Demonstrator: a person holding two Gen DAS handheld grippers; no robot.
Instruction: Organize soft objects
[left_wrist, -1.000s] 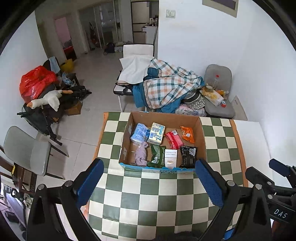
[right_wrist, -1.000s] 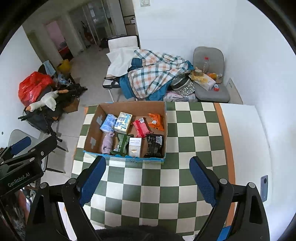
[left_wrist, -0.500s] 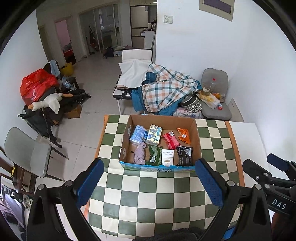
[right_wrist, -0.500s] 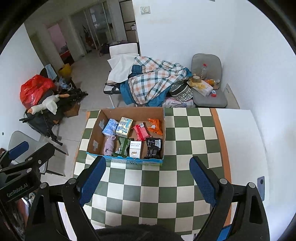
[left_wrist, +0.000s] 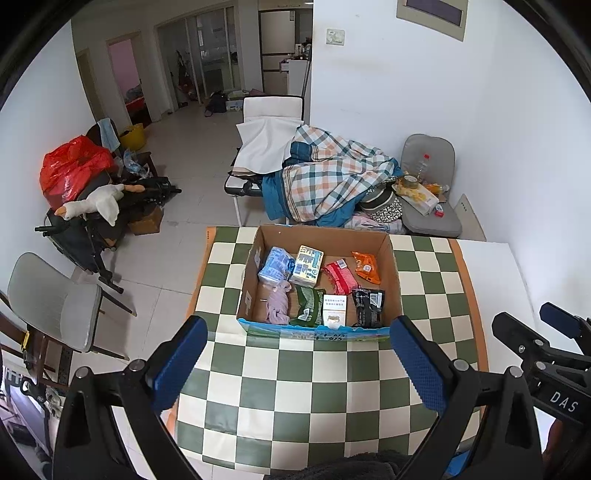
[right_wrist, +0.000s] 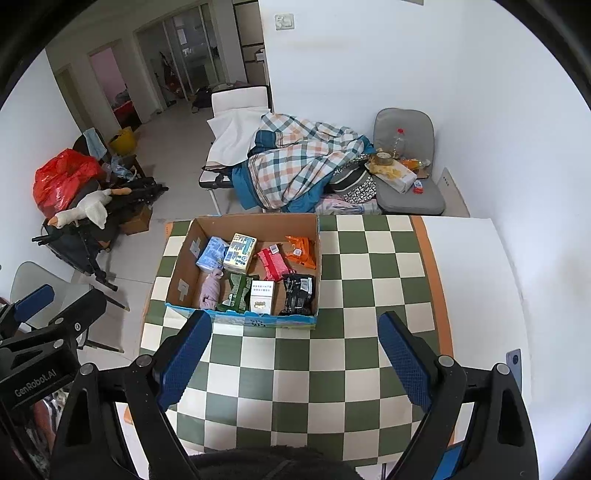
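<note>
An open cardboard box (left_wrist: 392, 273) (right_wrist: 181, 258) stands on the green-and-white checked table (left_wrist: 295, 380) (right_wrist: 354, 280). Inside lie several soft packets: a blue pack (left_wrist: 275, 263), a cream carton (left_wrist: 307, 260), a red pack (left_wrist: 340, 276), an orange pack (left_wrist: 365, 261), a lilac cloth (left_wrist: 277, 303), a green pouch (left_wrist: 307, 301), a white box (left_wrist: 334, 310) and a black pouch (left_wrist: 366, 302). My left gripper (left_wrist: 301, 365) is open and empty, high above the table's near side. My right gripper (right_wrist: 295, 360) is open and empty, to the right of the left one.
Beyond the table stand a chair piled with a plaid blanket (left_wrist: 328, 181) and a grey chair (left_wrist: 430, 206) with clutter. A grey chair (left_wrist: 55, 302) stands left of the table. A stroller with a toy goose (left_wrist: 92, 203) is further left. A white wall is at right.
Both grippers have risen and drawn back from the box, so it looks smaller and further off. Both stay open and empty. The box's contents have not moved.
</note>
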